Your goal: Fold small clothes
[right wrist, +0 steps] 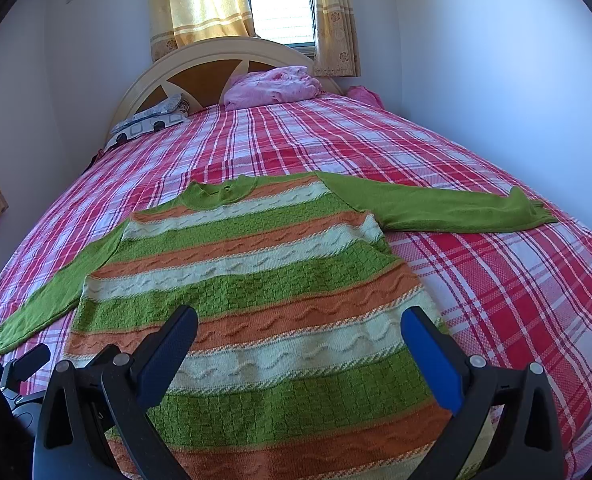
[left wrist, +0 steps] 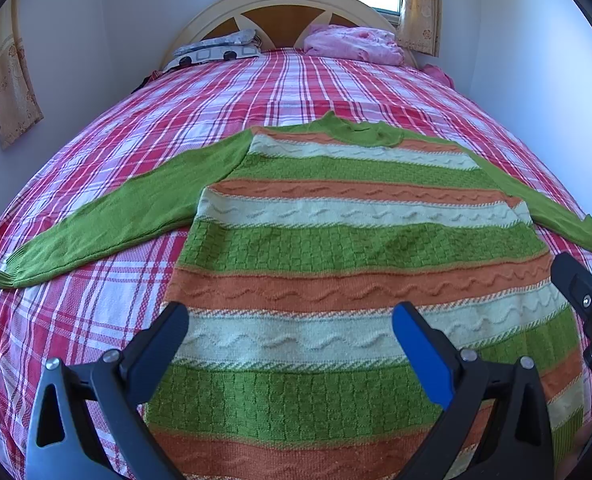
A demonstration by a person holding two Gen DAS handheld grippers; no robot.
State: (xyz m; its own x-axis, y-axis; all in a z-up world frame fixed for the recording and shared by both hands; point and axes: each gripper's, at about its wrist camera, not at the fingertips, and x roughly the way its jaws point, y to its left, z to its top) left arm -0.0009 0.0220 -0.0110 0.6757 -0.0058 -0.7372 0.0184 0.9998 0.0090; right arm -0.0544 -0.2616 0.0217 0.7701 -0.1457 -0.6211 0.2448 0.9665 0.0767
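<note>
Sweater (left wrist: 335,240) lies flat on bedspread (left wrist: 136,128); both grippers' fingers (left wrist: 160,344) (right wrist: 168,348) spread apart above its hem.

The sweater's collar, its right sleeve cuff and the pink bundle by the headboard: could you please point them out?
sweater's collar (right wrist: 220,194), right wrist view, green neckband.
right sleeve cuff (right wrist: 535,210), right wrist view, ribbed sleeve end.
pink bundle (left wrist: 353,44), left wrist view, middle of the heap.

Bright daylight from blown-out window (right wrist: 278,0), sharp, fisheye-curved edges
</note>
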